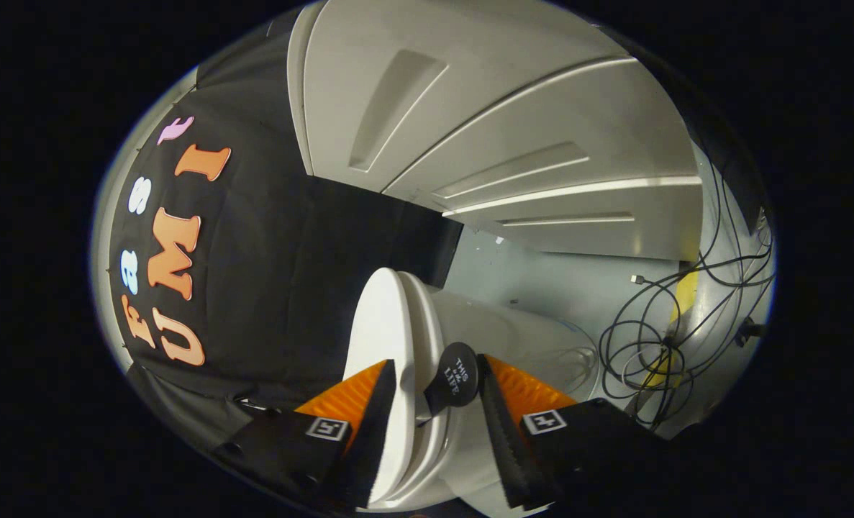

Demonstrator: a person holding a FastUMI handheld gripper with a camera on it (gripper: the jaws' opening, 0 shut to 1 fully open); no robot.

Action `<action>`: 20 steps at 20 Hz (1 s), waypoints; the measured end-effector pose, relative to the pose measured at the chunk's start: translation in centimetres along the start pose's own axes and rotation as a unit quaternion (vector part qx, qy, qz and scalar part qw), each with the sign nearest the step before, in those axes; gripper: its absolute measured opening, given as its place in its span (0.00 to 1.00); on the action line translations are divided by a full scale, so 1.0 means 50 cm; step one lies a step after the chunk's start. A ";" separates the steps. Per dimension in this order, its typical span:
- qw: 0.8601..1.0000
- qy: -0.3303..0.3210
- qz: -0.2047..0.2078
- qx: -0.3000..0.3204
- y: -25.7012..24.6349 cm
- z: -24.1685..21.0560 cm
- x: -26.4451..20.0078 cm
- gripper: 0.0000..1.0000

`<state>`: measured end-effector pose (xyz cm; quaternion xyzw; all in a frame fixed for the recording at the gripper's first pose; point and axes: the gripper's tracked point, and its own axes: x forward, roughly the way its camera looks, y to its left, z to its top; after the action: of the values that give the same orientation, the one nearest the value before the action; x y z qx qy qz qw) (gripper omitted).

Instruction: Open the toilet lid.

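Straddling toilet lid edge, gripper fingers apart — black tab btwn

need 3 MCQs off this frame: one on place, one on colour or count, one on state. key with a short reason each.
1. Where is the round black lift tab?
A. Between the two fingers, on the toilet lid's edge
B. On the floor by the cables
C. On the white panelled door

2. What colour is the toilet lid?
A. Grey
B. White
C. Yellow

3. How does the gripper stand?
A. Shut on the tab
B. Open, fingers either side of the lid and tab
C. Shut on the cables

Key:
1 A: the tab sticks out from the lid's edge in the gap between the fingers, nearer the right one.
2 B: the lid and the toilet body beside it are both white.
3 B: a clear gap shows between the fingers, and the left finger is not pressing the tab, so nothing is clamped.
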<state>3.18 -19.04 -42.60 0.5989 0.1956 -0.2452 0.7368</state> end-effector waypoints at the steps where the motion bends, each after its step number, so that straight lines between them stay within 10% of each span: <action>1: 1.000 -0.007 0.001 0.004 -0.002 0.002 0.000 0.65; 5: 0.999 -0.039 0.006 0.003 -0.012 0.021 0.005 0.45; 7: 0.999 -0.034 0.004 0.000 -0.022 0.016 0.006 0.17; 20: 0.997 -0.049 0.053 -0.039 0.083 0.029 -0.037 0.08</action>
<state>4.19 -19.57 -37.96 0.5663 0.1370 -0.2264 0.7805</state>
